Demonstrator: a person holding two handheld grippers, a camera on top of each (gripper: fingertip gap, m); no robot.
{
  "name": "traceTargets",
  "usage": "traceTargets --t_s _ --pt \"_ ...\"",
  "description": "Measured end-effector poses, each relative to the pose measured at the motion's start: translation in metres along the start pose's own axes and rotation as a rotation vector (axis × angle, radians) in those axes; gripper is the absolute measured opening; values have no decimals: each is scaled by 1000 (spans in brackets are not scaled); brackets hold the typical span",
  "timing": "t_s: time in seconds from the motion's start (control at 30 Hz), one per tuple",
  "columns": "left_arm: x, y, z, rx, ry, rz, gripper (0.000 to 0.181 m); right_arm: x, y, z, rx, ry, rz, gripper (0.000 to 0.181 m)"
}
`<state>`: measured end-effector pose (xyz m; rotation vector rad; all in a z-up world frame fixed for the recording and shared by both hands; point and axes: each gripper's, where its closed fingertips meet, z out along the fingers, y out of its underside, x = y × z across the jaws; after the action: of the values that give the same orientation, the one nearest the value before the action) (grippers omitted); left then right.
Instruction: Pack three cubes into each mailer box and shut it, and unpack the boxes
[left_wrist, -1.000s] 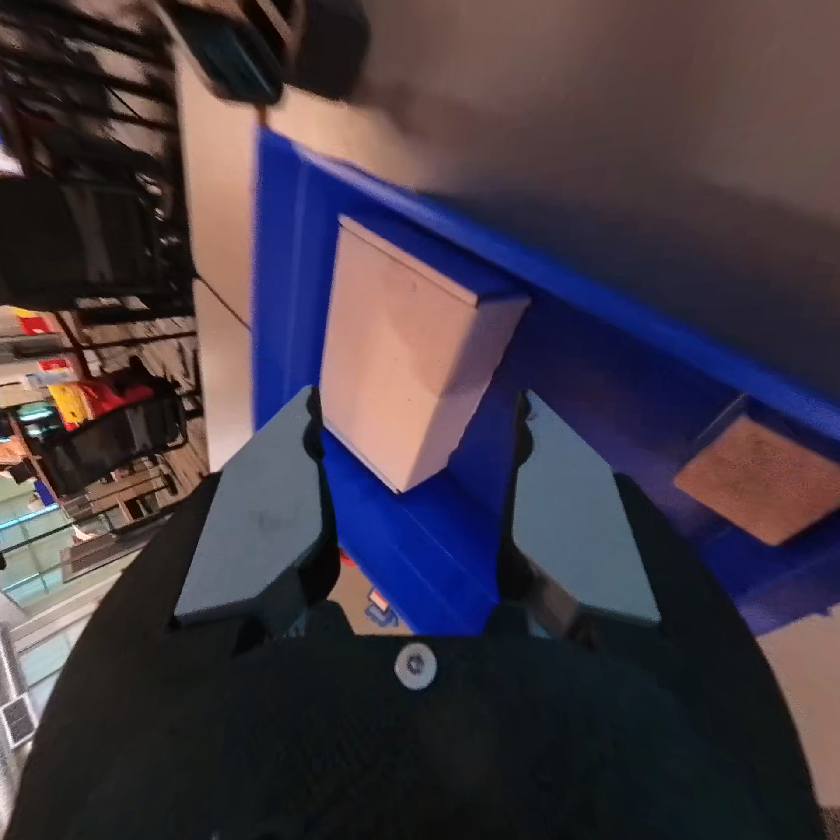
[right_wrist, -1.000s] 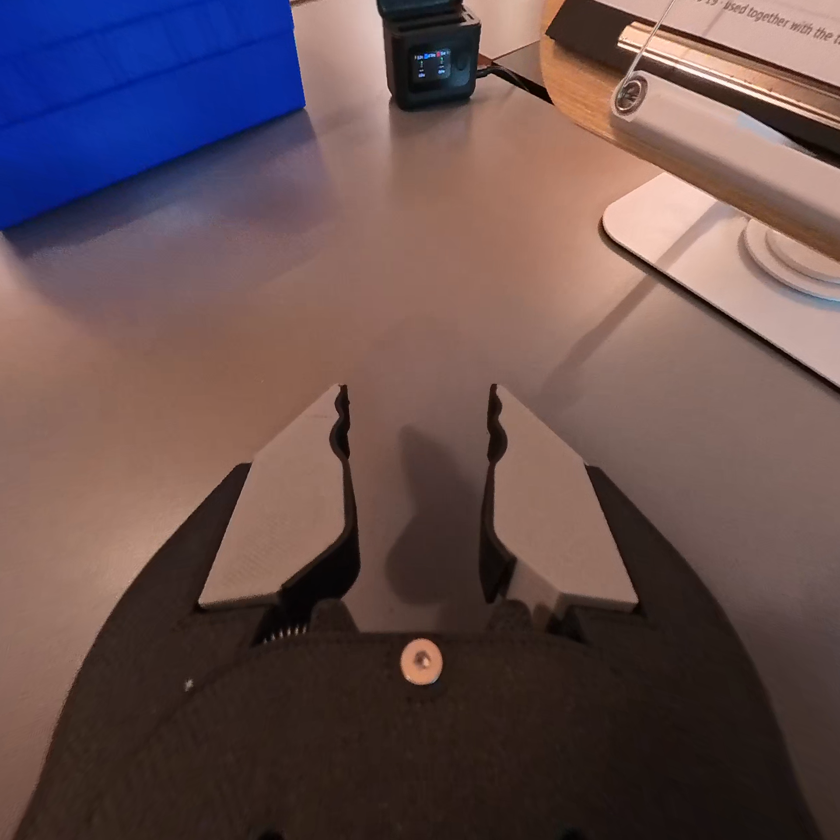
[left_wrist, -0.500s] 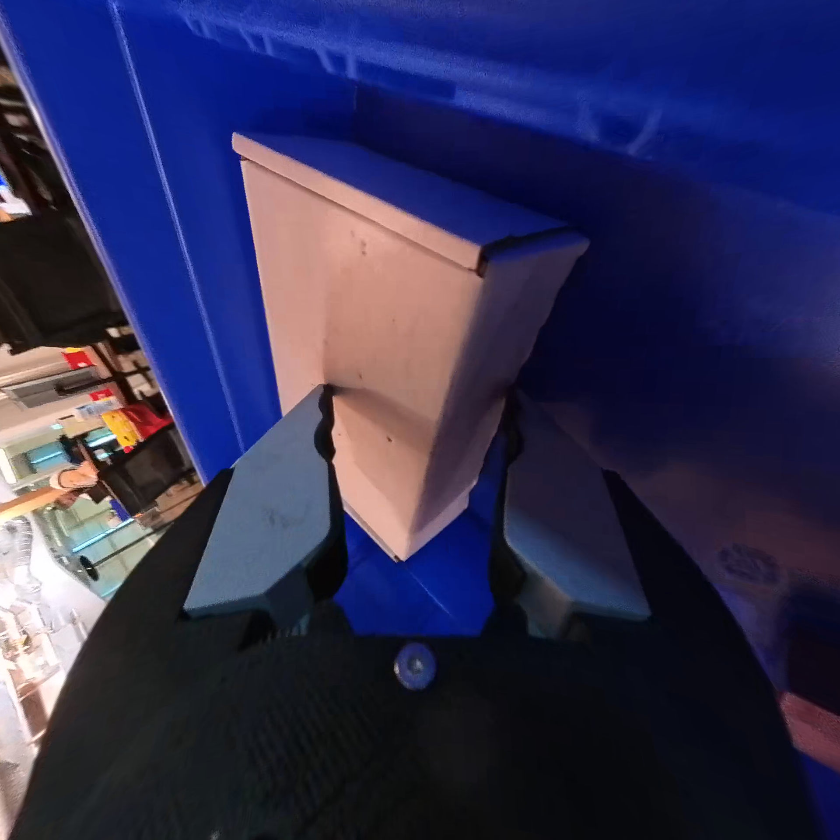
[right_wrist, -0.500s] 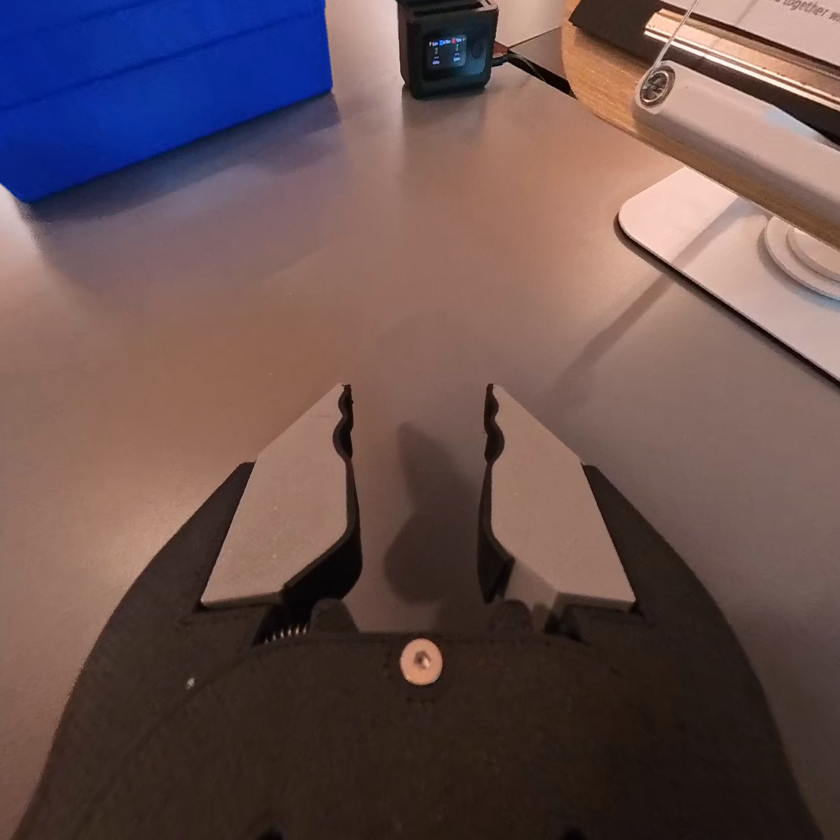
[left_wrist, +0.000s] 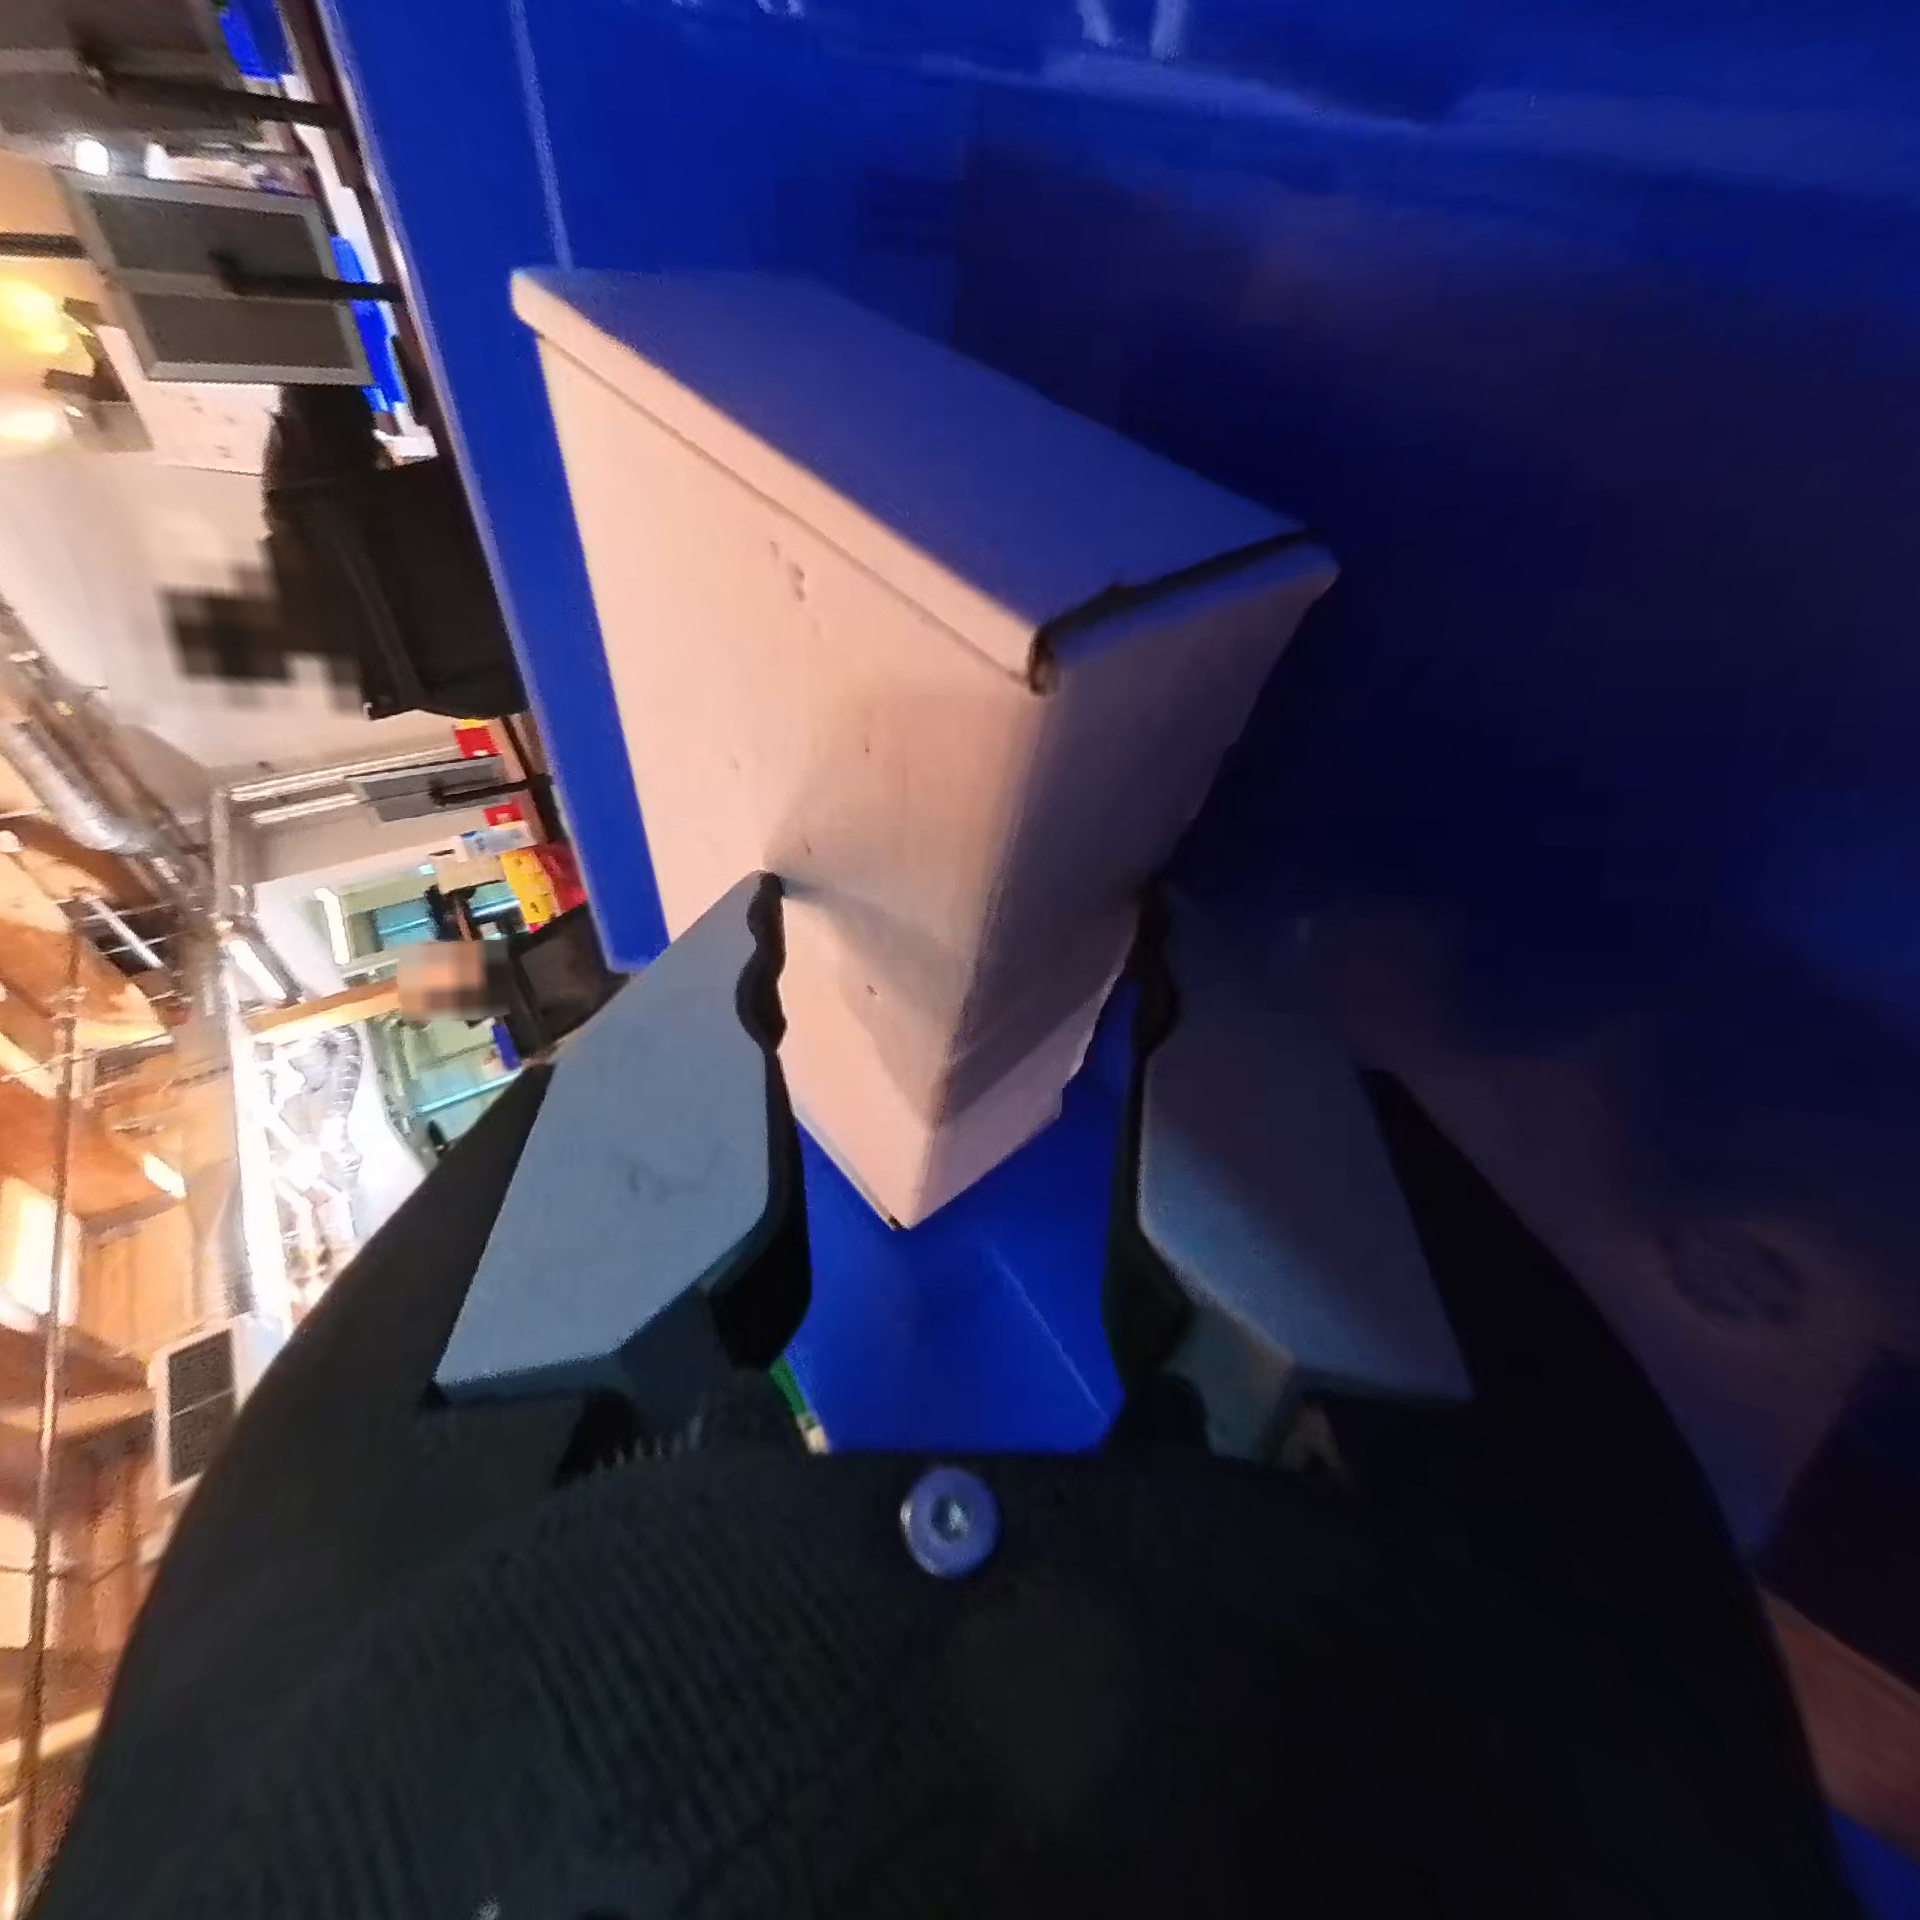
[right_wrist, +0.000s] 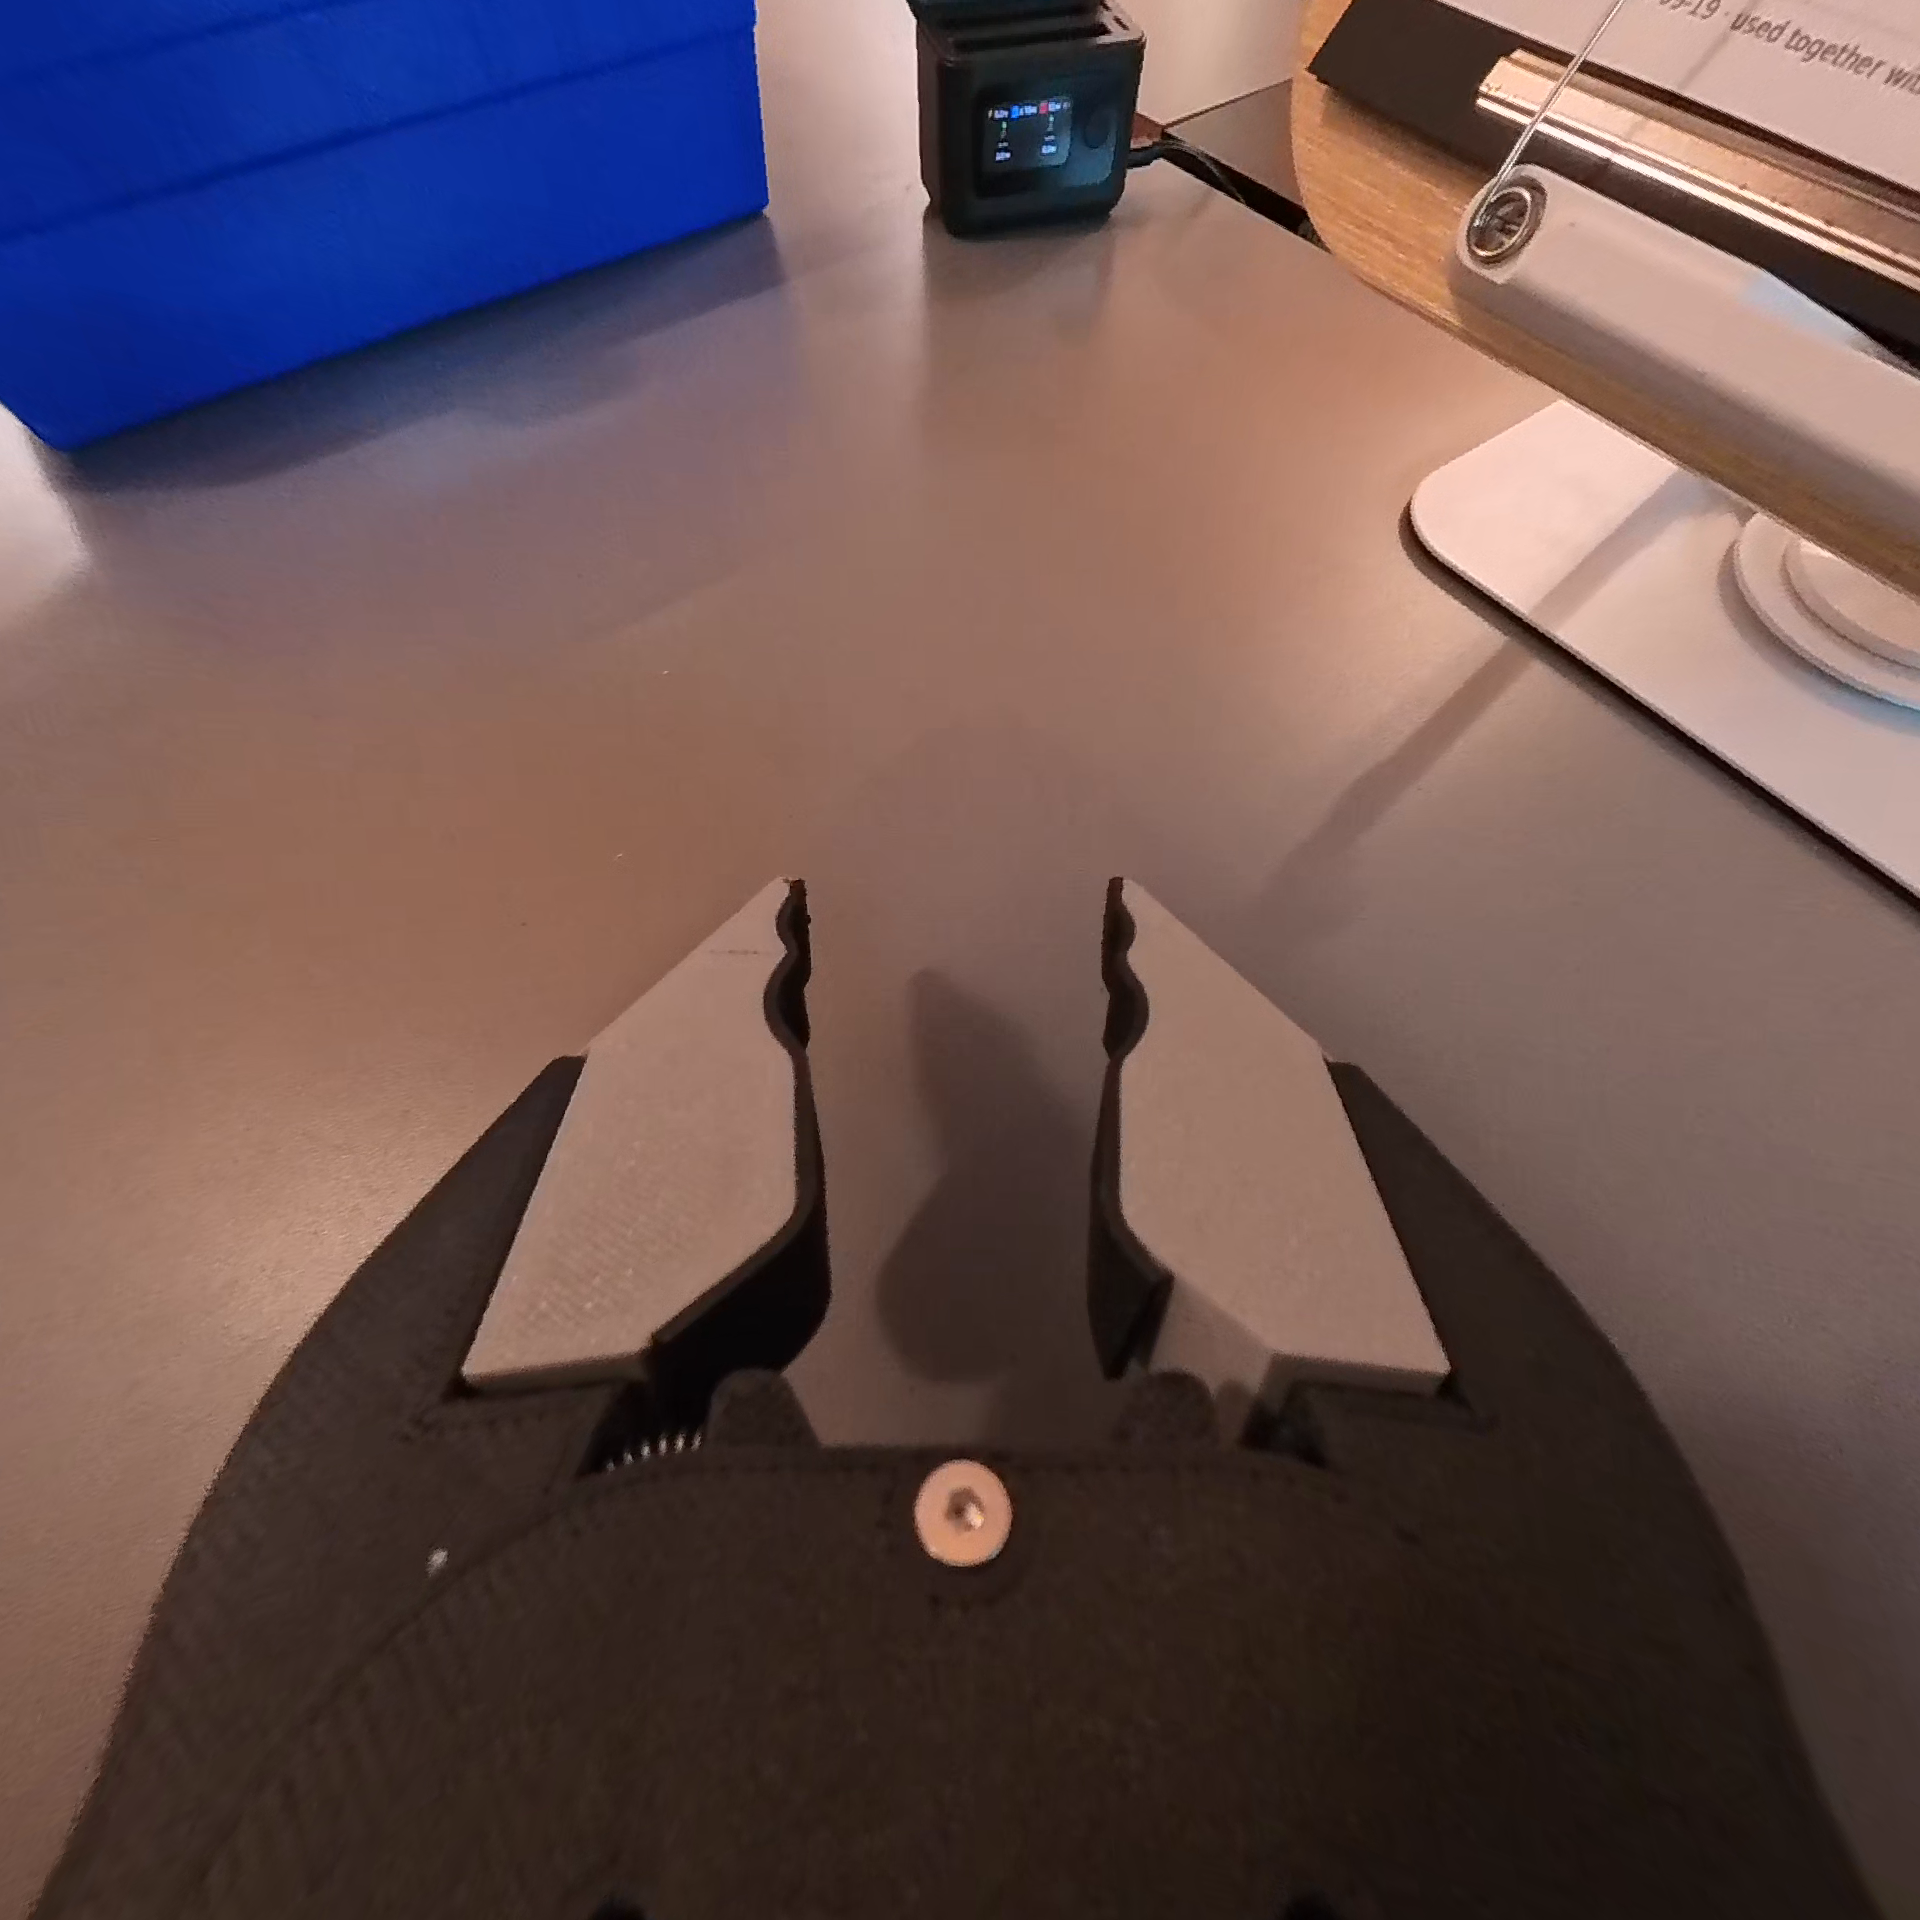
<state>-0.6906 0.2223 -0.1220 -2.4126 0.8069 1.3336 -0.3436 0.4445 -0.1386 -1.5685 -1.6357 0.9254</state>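
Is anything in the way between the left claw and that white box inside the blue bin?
No, nothing visible is in the way. The left claw already has the white mailer box between its fingers, with one finger pressing a dent into its side. The blue bin wall sits just behind the box.

mailer box (left_wrist: 831, 748) — matt cardboard | bin (left_wrist: 1455, 520) — glossy blue plastic | table (right_wrist: 727, 675) smooth, satin
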Motion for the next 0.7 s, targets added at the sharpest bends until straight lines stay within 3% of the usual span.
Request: traceTargets --t_s 0.4,0.53,0.7 --pt "-57 10 -82 19 -223 -107 64 1 -2 -1 13 5 0 54" --pt "-63 -8 -117 50 -249 -44 64 -1 -2 -2 20 11 -17 54" --pt "-54 -55 -159 69 -211 123 65 -3 -5 -4 40 21 -51 55"
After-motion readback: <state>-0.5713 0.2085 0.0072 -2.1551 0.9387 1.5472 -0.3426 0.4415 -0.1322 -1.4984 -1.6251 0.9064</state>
